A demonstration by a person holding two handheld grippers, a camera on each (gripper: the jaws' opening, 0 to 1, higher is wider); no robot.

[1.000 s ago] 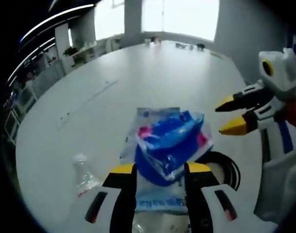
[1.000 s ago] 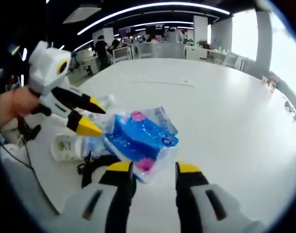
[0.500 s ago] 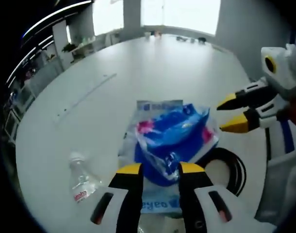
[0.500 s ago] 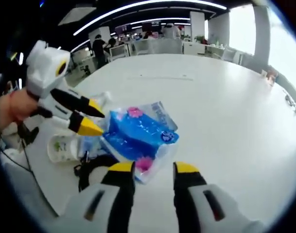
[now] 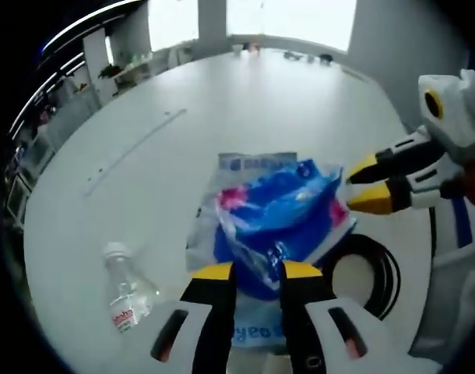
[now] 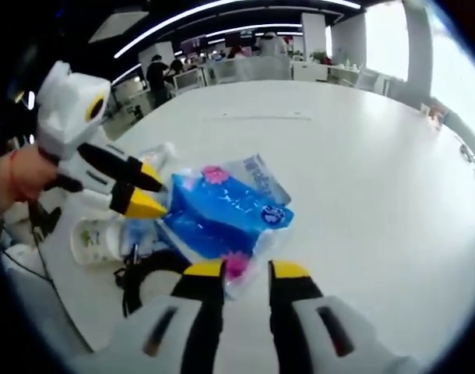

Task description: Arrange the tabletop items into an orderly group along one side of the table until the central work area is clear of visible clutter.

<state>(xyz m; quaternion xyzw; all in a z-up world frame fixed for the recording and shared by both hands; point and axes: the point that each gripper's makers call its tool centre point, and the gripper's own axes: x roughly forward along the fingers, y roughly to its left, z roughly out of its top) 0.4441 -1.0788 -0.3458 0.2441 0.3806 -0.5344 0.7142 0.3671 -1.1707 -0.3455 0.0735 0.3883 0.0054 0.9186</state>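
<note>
Left gripper view puts the main risk right at our own jaws: the left gripper (image 5: pixel 249 269) has its yellow tips drawn narrow around a puckered corner of the crinkly blue-and-pink plastic pack (image 5: pixel 280 214), and we judge that thin film could slide out or tear if we drag the whole pack by it. We cannot tell whether the tips truly pinch the film. A second worry is the black coiled cable (image 5: pixel 374 269) lying under the pack's edge, which could snag and trail along, and the clear plastic bottle (image 5: pixel 124 292) lying on its side near our jaws could roll if bumped. In the right gripper view, the right gripper (image 6: pixel 245 269) also stands narrow, the pack's (image 6: pixel 222 214) near corner between its tips, a white paper cup (image 6: pixel 97 238) lying beside the pack on the white round table (image 6: pixel 362 179).
</note>
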